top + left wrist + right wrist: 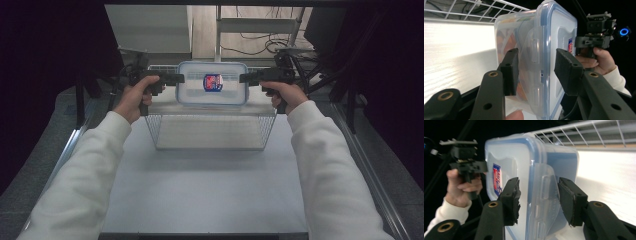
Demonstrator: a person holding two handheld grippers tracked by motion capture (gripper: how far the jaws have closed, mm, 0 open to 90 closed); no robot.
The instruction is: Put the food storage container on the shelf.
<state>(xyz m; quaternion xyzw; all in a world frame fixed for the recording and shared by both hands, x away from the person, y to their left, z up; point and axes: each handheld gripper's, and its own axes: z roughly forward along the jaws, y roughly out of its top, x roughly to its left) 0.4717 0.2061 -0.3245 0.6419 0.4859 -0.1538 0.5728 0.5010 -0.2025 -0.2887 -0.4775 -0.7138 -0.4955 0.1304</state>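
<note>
Left gripper, black, held in the person's left hand, white sleeve behind it. Its jaws stand either side of the left end of a clear rectangular plastic food container with a blue-rimmed snap lid. In the left gripper view the jaws sit one on the body side, one on the lid side, straddling the side latch flap, gripper; the pads look close to the plastic, but firm contact cannot be told.

The container is held up level between the two grippers, above the white wire mesh basket, which stands on the pale grey tabletop. A red and blue label sits at the middle of the lid. Something orange-brown shows through the container wall; what it is cannot be told.

Right gripper, black, in the right hand, meets the container's right end. In the right gripper view, container, its jaws bracket the latch flap the same way, gripper, narrow around the rim.
</note>
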